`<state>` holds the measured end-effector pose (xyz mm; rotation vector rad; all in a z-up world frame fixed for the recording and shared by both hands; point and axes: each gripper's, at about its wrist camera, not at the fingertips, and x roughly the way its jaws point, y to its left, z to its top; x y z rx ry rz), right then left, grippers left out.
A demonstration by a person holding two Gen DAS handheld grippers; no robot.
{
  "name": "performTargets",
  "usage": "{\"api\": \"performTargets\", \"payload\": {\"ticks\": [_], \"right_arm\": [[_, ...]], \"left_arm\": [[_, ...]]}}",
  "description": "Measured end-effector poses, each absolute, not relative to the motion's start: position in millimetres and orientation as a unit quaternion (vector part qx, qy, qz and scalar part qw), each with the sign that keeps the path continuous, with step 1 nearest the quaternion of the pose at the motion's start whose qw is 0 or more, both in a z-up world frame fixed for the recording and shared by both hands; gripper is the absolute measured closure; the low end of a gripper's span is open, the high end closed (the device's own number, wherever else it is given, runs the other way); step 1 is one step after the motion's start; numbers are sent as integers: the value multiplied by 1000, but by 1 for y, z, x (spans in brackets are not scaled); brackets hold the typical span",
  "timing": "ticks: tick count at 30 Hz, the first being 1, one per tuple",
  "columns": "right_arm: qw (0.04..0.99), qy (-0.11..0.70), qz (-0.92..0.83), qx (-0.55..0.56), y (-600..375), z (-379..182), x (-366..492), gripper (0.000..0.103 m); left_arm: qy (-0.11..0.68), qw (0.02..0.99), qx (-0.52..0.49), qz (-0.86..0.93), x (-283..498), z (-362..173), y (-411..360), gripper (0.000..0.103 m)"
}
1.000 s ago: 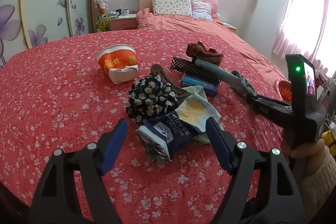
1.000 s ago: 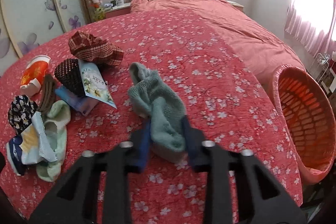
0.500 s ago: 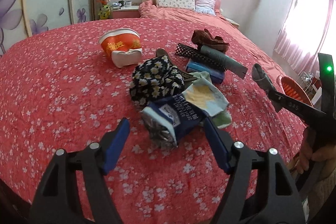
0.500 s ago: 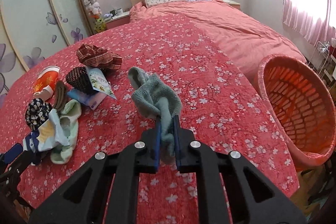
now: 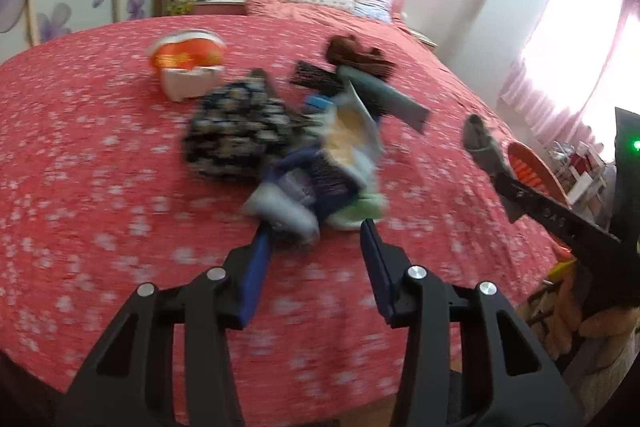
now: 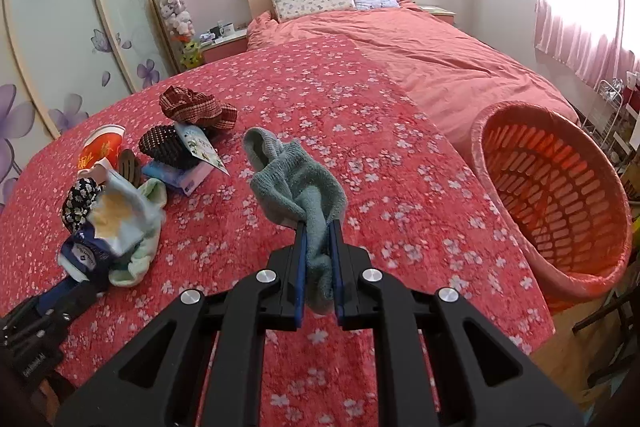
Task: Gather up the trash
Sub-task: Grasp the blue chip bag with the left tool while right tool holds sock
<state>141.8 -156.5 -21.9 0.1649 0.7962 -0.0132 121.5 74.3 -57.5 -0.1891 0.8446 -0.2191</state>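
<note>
The right gripper (image 6: pixel 318 255) has its jaws pinched tight on a grey-green sock (image 6: pixel 298 187), held up above the bed (image 6: pixel 400 163). The left gripper (image 5: pixel 316 243) has its jaws part-spread and just been closing; the blue-and-white snack bag (image 5: pixel 298 187) lies at their tips, though blur hides whether the pads touch it. Beside the bag sit a black floral cloth (image 5: pixel 236 125), a pale green sock (image 6: pixel 150 219) and an orange paper cup (image 5: pixel 188 61). An orange laundry basket (image 6: pixel 560 279) stands off the bed's right edge.
</note>
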Motion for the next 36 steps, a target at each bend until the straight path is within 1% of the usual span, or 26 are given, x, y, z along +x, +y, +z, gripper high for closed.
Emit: {"api": "performTargets", "payload": {"ticks": [5,7,11,21,27,29,31,33,34,35,36], "right_arm": [[919,385,-18,81,-167,-22,136,92],[919,385,-21,83,-170,-22,133,92],[920,382,-24,86,-179,-21,131,92],[918,385,-18,92,-180,-27,128,92],[918,385,-16,93,-179,-28,128,92],[918,386,-15,93,-179,-28,128,92],[918,386,-14,94,-179,-28,128,92],[918,386,-14,93,-178,-28,128,92],[918,386,-15,92,-177,-28,128,92],[918,387,-15,92,-177,-28,128,92],[918,386,-15,91,-177,-28,128,92]], "left_arm": [[408,898,-88,-138,129,-54,39,58],[405,899,-85,-143,128,-50,33,56],[399,905,-80,-122,126,-45,44,53],[392,911,-100,-77,133,-37,85,54],[400,909,-98,-64,149,-43,86,56],[406,906,-95,-67,155,-47,82,62],[414,903,-94,-71,160,-52,78,78],[415,902,-96,-75,164,-54,76,85],[413,902,-99,-78,164,-55,76,91],[409,903,-103,-81,163,-54,76,96],[404,905,-105,-84,162,-53,76,96]]}}
